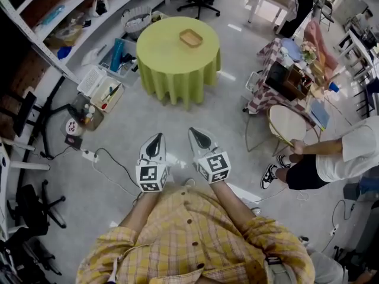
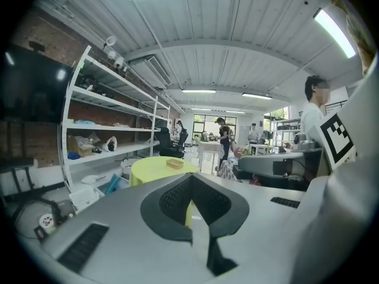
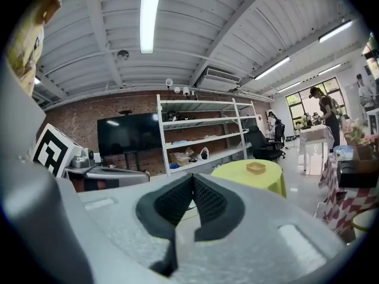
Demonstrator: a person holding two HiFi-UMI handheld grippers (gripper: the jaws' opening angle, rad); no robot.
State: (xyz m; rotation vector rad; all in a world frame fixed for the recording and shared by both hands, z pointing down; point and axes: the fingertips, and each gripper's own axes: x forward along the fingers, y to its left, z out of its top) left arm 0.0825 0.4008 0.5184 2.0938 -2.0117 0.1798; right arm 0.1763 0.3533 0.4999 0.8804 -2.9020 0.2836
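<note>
Your left tool [image 1: 156,139] and right tool [image 1: 196,135] are both shut tight and hold nothing. The little tray [image 1: 191,38] sits on the yellow counter [image 1: 169,55], well ahead. The cord [image 1: 121,164] on the floor might trip you.

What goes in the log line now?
left tool: shut, empty | right tool: shut, empty | ahead: yellow-green table, wooden tray on it
</note>
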